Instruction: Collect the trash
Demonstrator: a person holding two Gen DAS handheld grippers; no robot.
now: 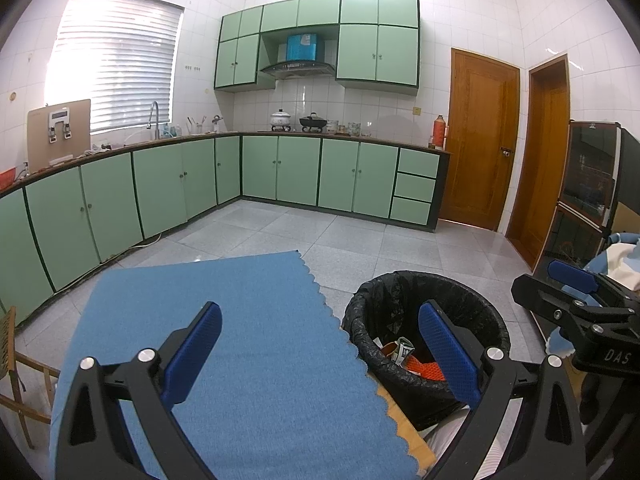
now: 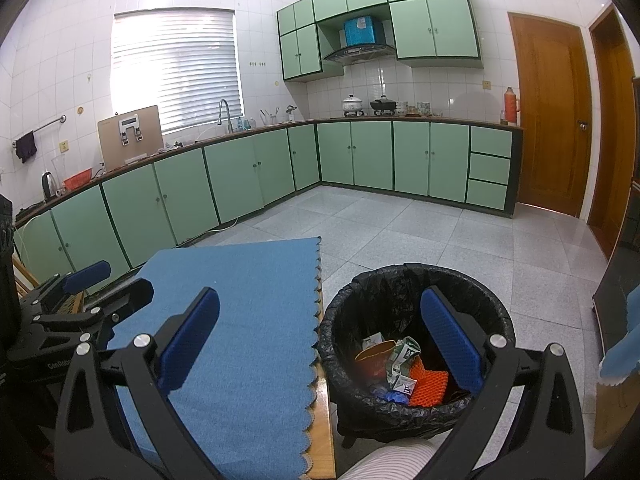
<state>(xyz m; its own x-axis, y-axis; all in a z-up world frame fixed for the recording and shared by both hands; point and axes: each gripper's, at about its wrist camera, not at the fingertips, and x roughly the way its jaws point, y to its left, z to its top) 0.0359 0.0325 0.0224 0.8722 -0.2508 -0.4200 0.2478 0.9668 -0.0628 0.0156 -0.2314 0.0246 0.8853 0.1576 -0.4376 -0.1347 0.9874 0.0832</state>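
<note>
A round bin lined with a black bag (image 1: 400, 292) (image 2: 400, 280) stands on the floor beside the table's right edge. Inside lie a brown cup (image 2: 374, 358), crumpled green-and-white cartons (image 2: 404, 356) (image 1: 404, 350), an orange mesh piece (image 2: 430, 384) (image 1: 426, 368) and something blue (image 2: 394, 396). My left gripper (image 1: 320, 344) is open and holds nothing, spanning the blue cloth (image 1: 240, 340) and the bin. My right gripper (image 2: 320, 336) is open too, with nothing between its fingers. Each gripper also shows at the edge of the other's view: the right gripper (image 1: 576, 292), the left gripper (image 2: 84, 292).
The blue scallop-edged cloth (image 2: 240, 320) covers a wooden table (image 2: 324, 420). Green cabinets (image 1: 280, 172) run along two walls under a counter with pots and a sink. Wooden doors (image 1: 480, 140) are at right, a dark glass cabinet (image 1: 588, 184) far right. A wooden chair (image 1: 16, 380) is at left.
</note>
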